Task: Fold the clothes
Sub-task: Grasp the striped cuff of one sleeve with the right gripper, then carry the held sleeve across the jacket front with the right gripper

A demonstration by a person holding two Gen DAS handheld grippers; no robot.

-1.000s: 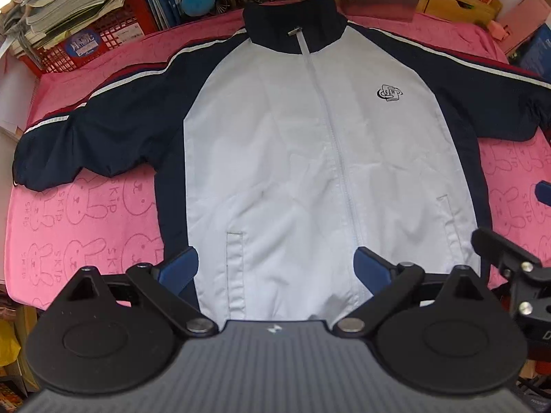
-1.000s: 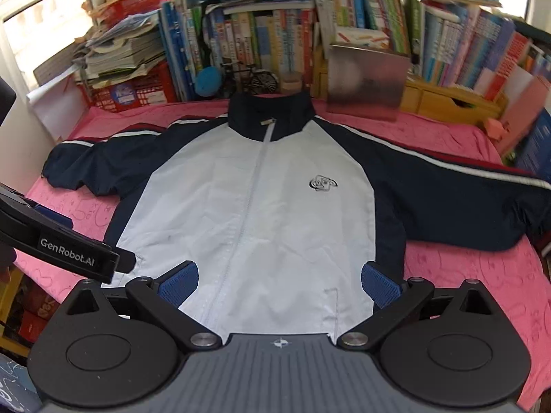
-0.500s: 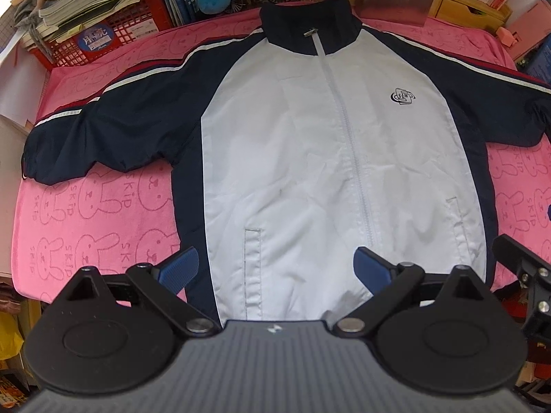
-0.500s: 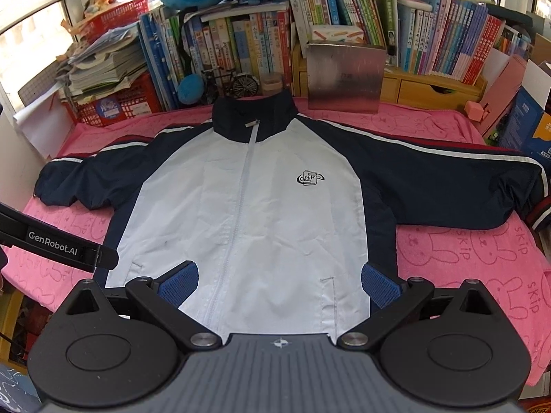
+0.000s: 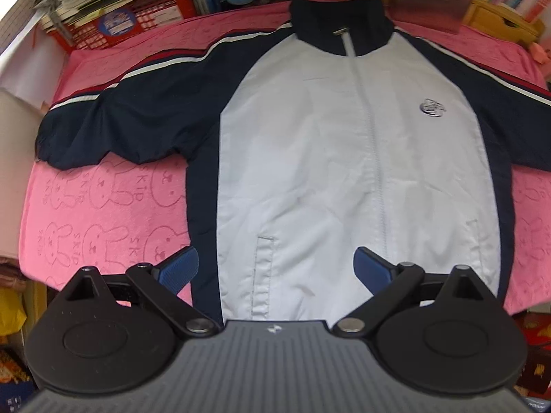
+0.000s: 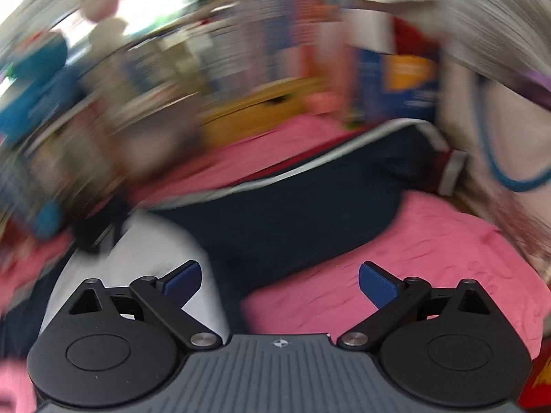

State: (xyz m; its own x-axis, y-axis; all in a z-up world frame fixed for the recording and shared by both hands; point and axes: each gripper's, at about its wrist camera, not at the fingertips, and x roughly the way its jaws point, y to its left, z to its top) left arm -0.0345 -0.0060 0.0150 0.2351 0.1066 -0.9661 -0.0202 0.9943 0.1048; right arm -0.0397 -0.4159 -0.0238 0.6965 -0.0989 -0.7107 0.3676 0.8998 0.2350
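White-and-navy jacket (image 5: 351,158) lies flat on the pink cloth (image 5: 103,206), collar far, hem nearest; left hand-held gripper (image 5: 277,266) spread above the hem; right hand-held gripper (image 6: 279,280) spread, nearer the right sleeve (image 6: 310,213); view blurred.

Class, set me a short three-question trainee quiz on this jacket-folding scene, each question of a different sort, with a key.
1. True or false: the jacket lies zipped, front up, on the pink towel.
2. Multiple choice: the left tool is (A) open, holding nothing; (B) shut on a sleeve; (C) shut on the collar.
3. Fill in: in the blurred right wrist view, the right tool points toward the jacket's dark ____.

Key: 1 true; 2 A; 3 sleeve.
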